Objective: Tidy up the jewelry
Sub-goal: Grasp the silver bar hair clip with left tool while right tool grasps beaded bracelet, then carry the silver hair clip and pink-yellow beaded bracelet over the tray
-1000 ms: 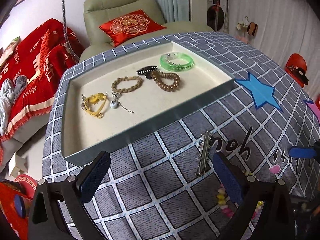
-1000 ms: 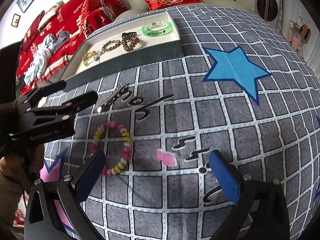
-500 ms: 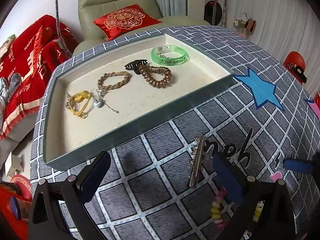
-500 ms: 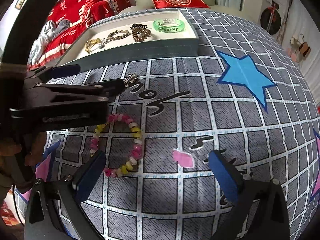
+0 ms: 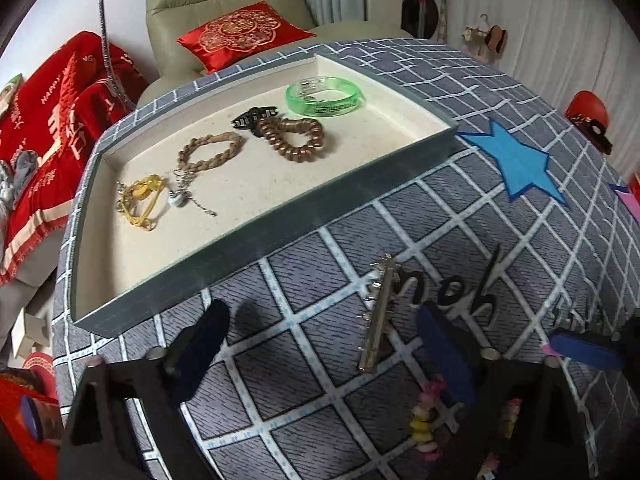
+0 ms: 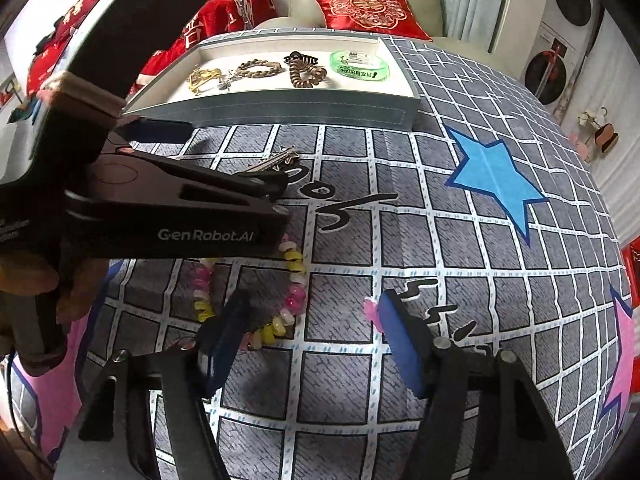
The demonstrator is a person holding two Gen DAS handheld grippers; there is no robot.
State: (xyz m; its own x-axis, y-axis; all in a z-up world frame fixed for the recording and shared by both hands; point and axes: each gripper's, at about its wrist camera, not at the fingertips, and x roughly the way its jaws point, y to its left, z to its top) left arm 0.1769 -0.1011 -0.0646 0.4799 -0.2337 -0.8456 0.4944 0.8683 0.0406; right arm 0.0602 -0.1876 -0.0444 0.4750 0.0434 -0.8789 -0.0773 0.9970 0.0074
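The left tongs are seen released, with the two blue pads well apart, low over the surface, which is covered by a grey cloth with a white grid. A silver hair clip is lying on the cloth between these pads, nearer to the right pad, and no pad is touching it as far as can be told. In the right wrist view the same clip is seen just behind the black body of the left tongs. A beaded bracelet of pink, yellow and white beads is lying on the cloth close in front of the right tongs; the left pad of these tongs is standing over the near part of the ring, but contact cannot be confirmed. The right tongs are also released, with a wide gap between the pads, and nothing is held in them. In the left wrist view part of the bracelet is visible under the right finger. Beyond both tongs a shallow grey tray with a cream floor is placed on the cloth. Inside it, from left to right, a yellow chain piece, a braided brown bracelet, a black claw clip touching a brown spiral hair tie, and a green translucent bangle are laid. A blue star is printed on the cloth to the right of the tray.
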